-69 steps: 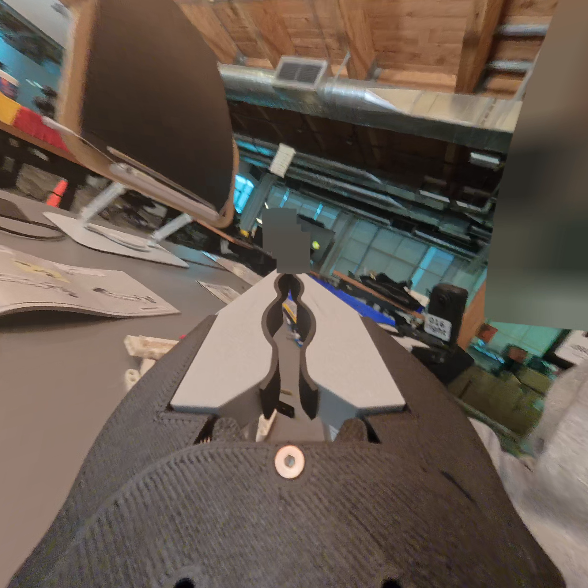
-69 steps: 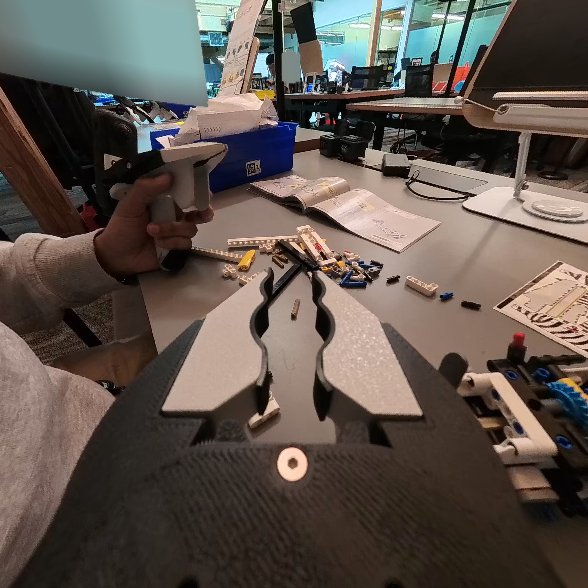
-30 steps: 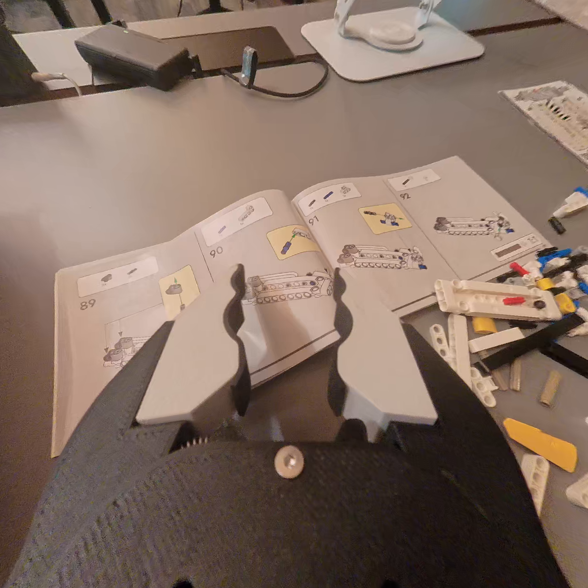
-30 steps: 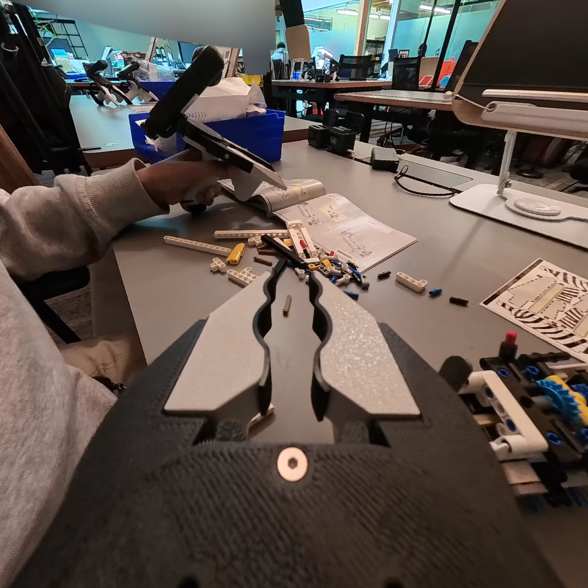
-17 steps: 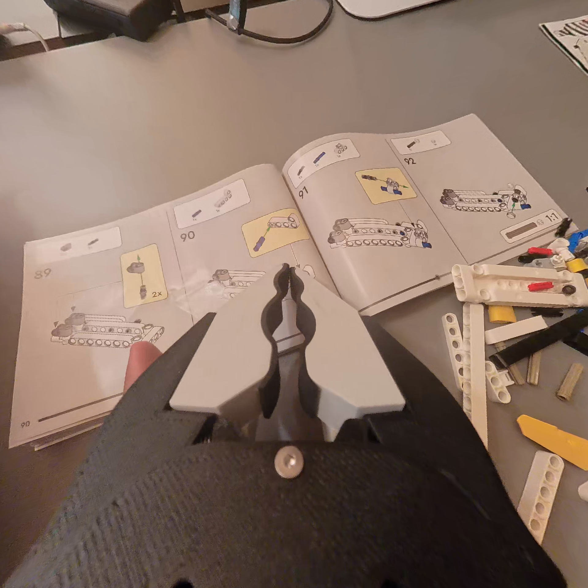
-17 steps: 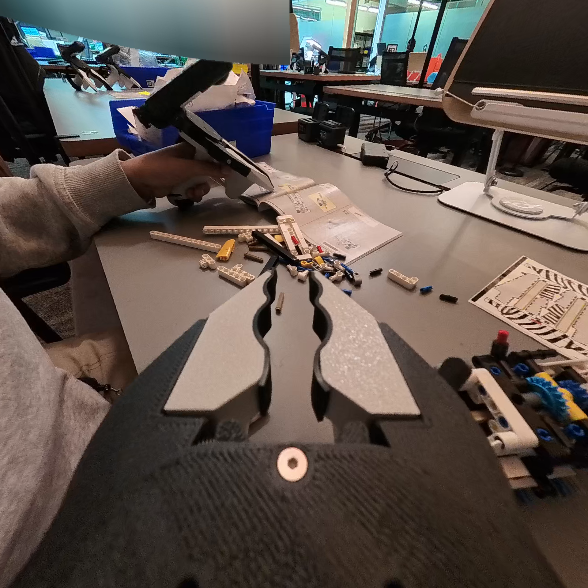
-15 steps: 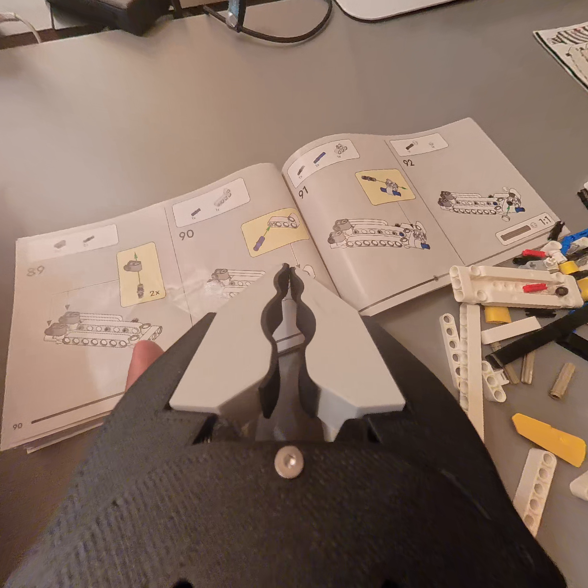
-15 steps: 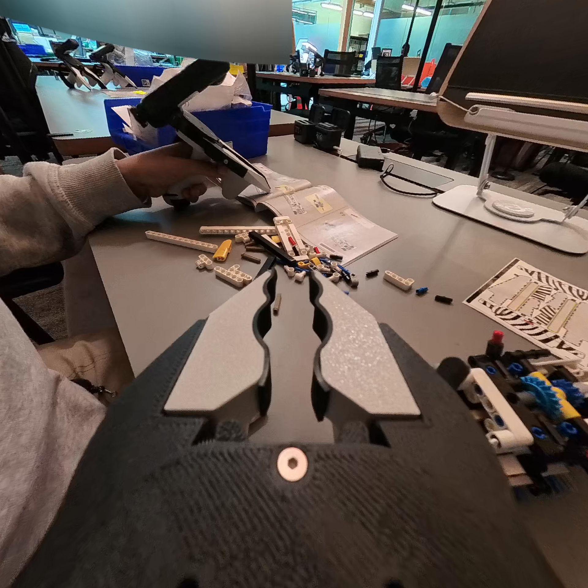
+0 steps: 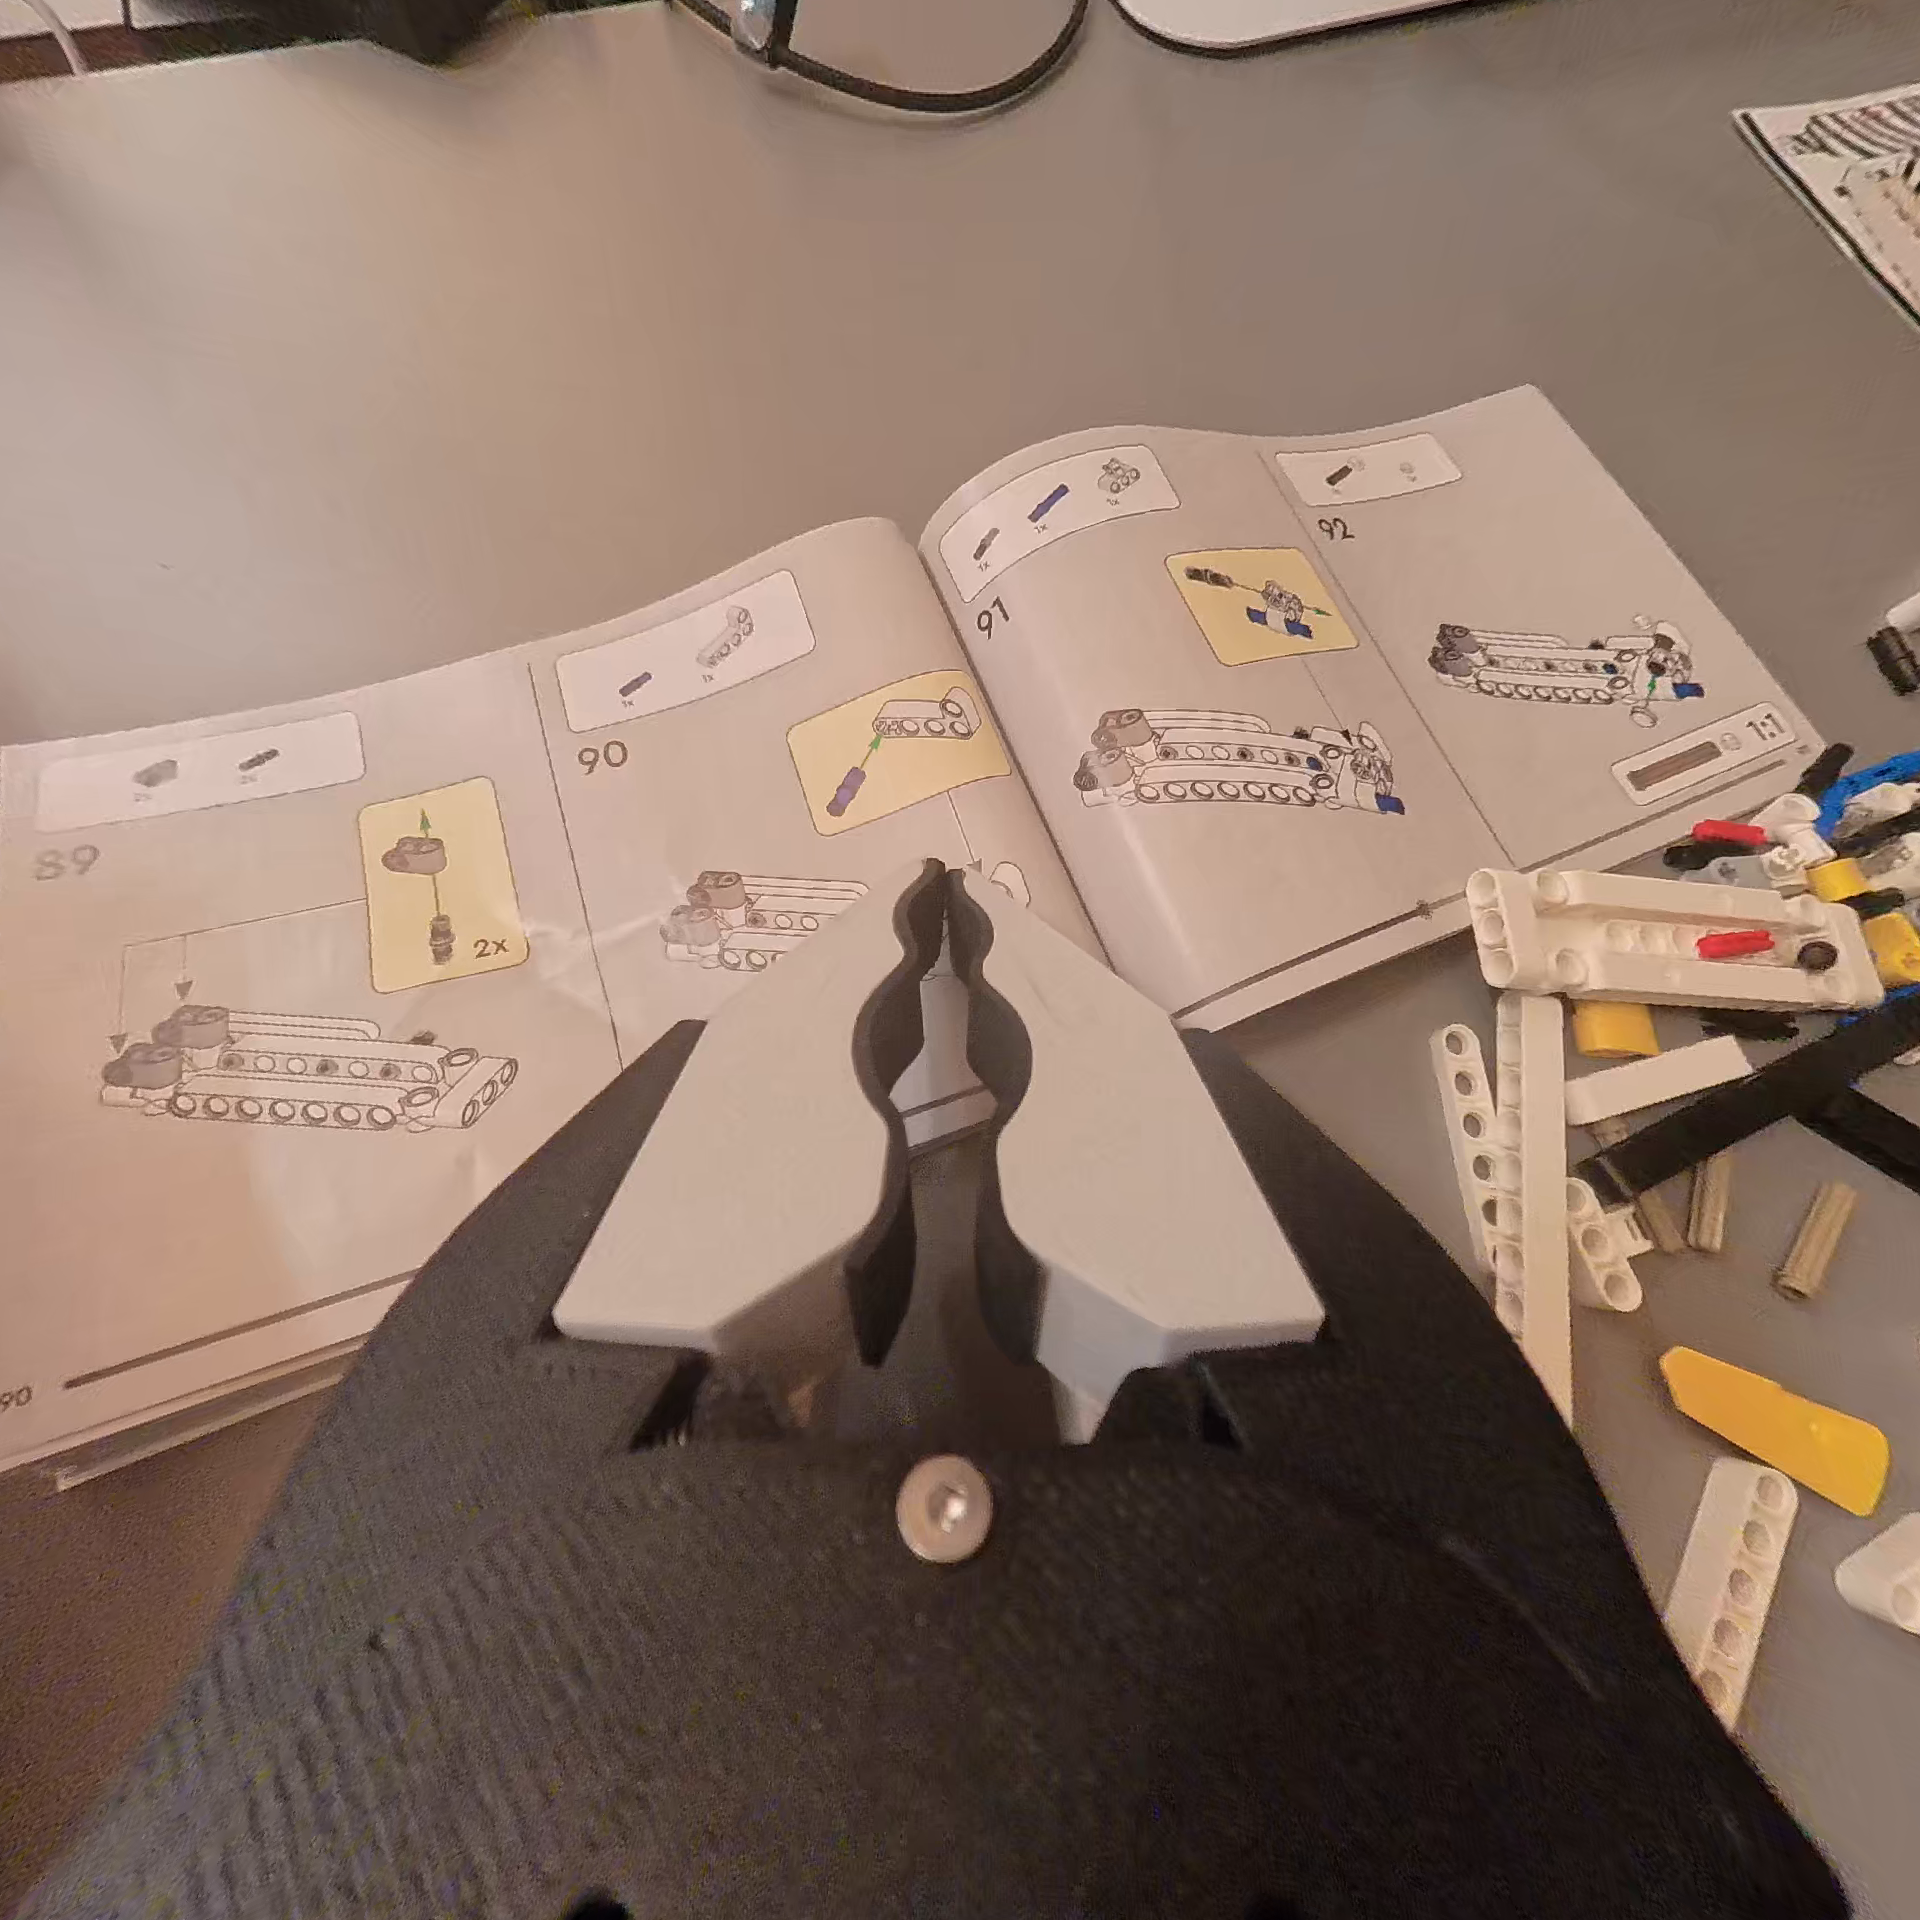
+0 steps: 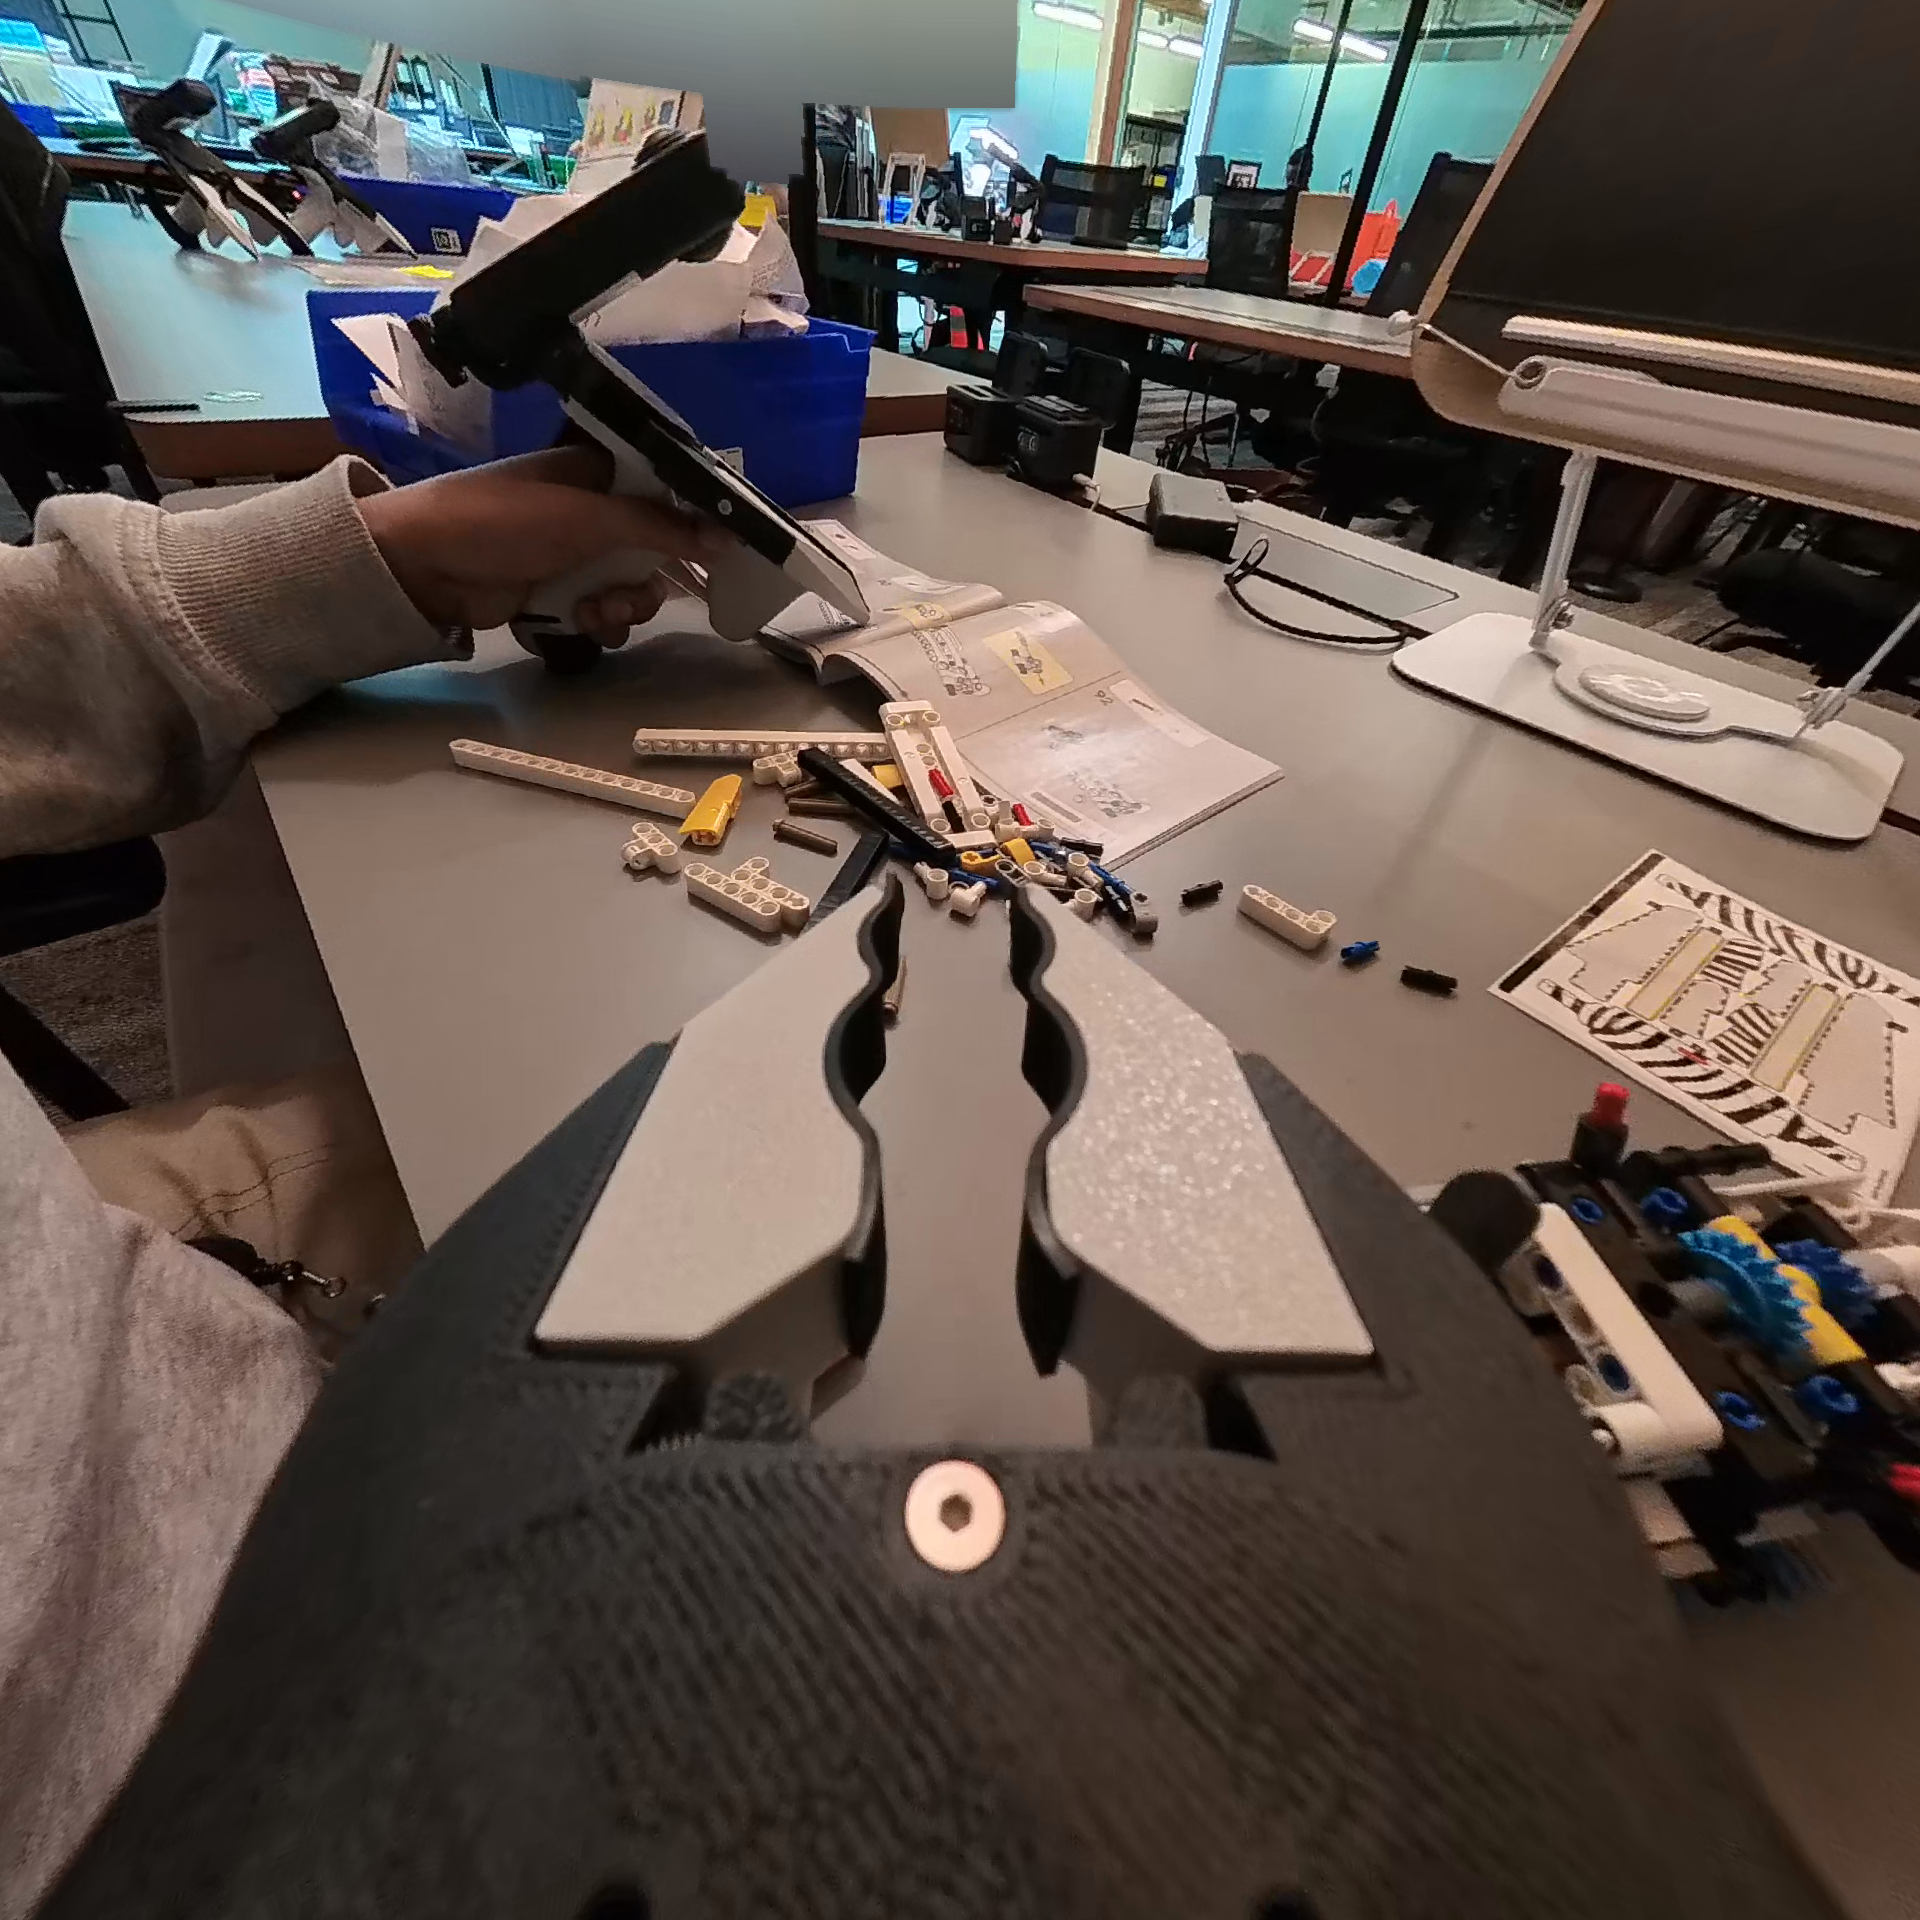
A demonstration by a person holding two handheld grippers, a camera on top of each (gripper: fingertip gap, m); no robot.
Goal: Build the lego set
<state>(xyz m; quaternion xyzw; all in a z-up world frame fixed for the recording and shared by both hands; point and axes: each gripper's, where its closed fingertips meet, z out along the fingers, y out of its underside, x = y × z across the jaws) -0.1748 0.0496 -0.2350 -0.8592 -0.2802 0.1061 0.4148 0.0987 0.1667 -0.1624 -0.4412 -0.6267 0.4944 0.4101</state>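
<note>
My left gripper (image 9: 943, 873) is shut with nothing visible between its tips, which hover over or rest on the left page of the open instruction booklet (image 9: 1195, 644). In the right wrist view it (image 10: 854, 608) points down at the booklet (image 10: 1049, 717), held by a hand. Loose lego pieces (image 9: 1652, 940) lie right of the booklet. My right gripper (image 10: 958, 899) is open and empty, low over the table, pointing at the pile of pieces (image 10: 935, 821). A partly built black, white and blue model (image 10: 1714, 1330) sits just to its right.
A striped sticker sheet (image 10: 1714, 997) lies at the right. A blue bin (image 10: 727, 405) with papers stands behind the left gripper. A monitor stand (image 10: 1662, 717), a black cable (image 9: 883, 73) and a power brick (image 10: 1190, 509) are at the back. The table's front edge (image 10: 312, 935) is on the left. Some 30 centimeters of space lies between my two pairs of fingers.
My left gripper swung down from pointing up to the booklet, opened, then shut over the left page. My right gripper stayed open and shifted only slightly.
</note>
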